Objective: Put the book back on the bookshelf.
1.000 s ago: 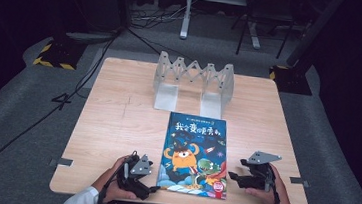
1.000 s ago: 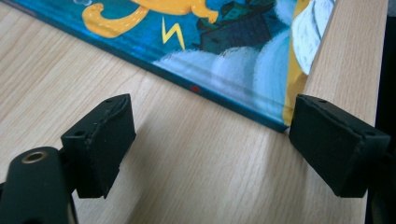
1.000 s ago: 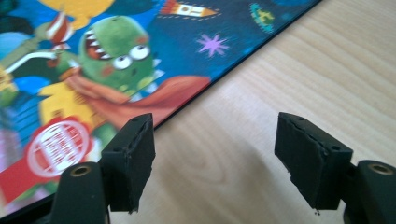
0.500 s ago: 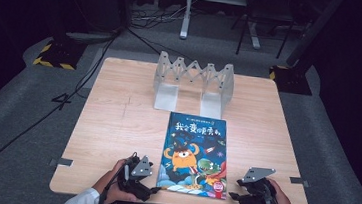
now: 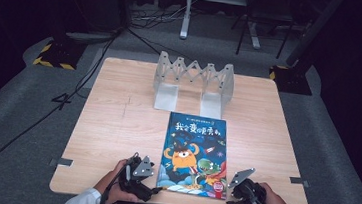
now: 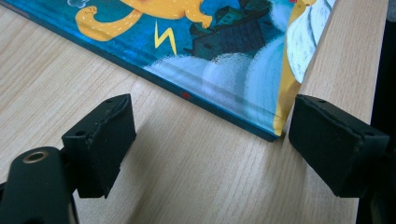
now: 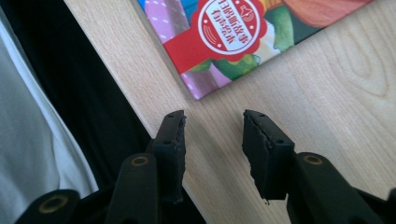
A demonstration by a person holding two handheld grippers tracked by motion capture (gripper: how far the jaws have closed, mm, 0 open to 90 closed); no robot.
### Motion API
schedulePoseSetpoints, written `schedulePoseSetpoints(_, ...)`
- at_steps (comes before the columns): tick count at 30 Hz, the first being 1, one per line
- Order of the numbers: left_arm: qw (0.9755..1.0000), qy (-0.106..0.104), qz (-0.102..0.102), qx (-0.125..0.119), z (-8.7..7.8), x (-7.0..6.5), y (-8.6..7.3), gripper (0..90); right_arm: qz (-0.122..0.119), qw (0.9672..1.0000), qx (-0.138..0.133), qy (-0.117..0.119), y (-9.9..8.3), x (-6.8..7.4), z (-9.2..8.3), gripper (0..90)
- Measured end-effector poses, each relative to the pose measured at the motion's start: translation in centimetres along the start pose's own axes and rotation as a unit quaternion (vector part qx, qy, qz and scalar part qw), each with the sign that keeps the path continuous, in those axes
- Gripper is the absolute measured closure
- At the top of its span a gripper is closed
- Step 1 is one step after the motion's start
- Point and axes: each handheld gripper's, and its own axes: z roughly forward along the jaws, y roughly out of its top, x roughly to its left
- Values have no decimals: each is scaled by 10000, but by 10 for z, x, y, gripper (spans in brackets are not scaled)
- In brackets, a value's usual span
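Book (image 5: 194,153) lies lengthwise away from us; left gripper (image 6: 210,135) wide around its near corner, right gripper (image 7: 212,140) narrowing, empty, just beside the other corner.

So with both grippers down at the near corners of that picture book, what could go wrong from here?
The book lies flat on the table, so jaws may slide over the cover rather than get under an edge.

The left hand-held gripper stands open around the corner; pushing could skew the book.

The right hand-held gripper, whose jaws have just been closing with nothing between them, sits at the table's near edge and might slip off.
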Motion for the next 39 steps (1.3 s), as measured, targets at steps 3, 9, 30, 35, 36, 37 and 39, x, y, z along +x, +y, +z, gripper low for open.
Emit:
schedulePoseSetpoints(3,10000,-10,14,7,-1,3,-1,151,-91,9996,241,-61,6,1,0,648)
schedulePoseSetpoints(9,10000,4,-1,4,-2,3,-2,152,-315,9979,563,-18,18,5,2,735)
schedulePoseSetpoints(30,9994,-236,214,-100,4,-5,4,267,-523,9961,689,-184,30,14,5,799)
schedulePoseSetpoints(35,9994,-252,201,-117,4,-4,4,285,-403,9985,355,-131,24,14,4,804)
schedulePoseSetpoints(36,9994,-255,201,-117,4,-4,4,285,-343,9991,250,-87,21,12,4,805)
schedulePoseSetpoints(37,9994,-257,205,-118,4,-4,4,285,-294,9995,138,-52,18,11,4,805)
schedulePoseSetpoints(39,9994,-258,203,-119,4,-4,4,285,-192,9997,-114,26,12,9,4,806)
